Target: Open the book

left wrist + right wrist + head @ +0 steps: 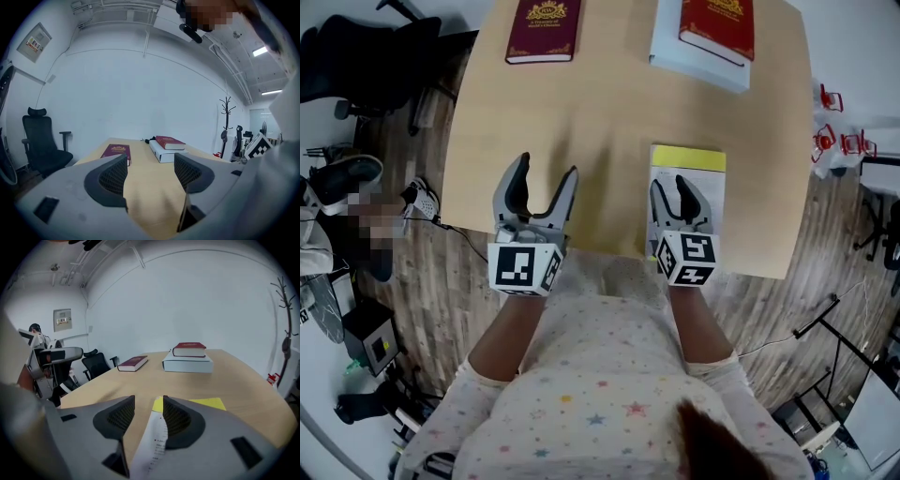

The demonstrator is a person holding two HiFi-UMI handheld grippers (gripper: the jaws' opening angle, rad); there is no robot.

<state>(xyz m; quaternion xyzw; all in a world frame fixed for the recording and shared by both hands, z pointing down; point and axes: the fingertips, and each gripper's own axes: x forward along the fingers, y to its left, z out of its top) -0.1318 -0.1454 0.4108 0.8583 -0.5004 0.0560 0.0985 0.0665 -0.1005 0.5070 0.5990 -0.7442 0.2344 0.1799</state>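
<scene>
Over table (609, 112) | left tool (547, 166) wide open, empty | right tool (668, 184) half open, book (713, 184) page between

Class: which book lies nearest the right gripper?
The yellow-edged book, under the right gripper; the maroon book, red book and pale book lie at the far end.

White walls (140, 93); plank floor (825, 272); pale wooden table (609, 103); black office chair (43, 143) beside it; coat stand (227, 119) by the wall.
</scene>
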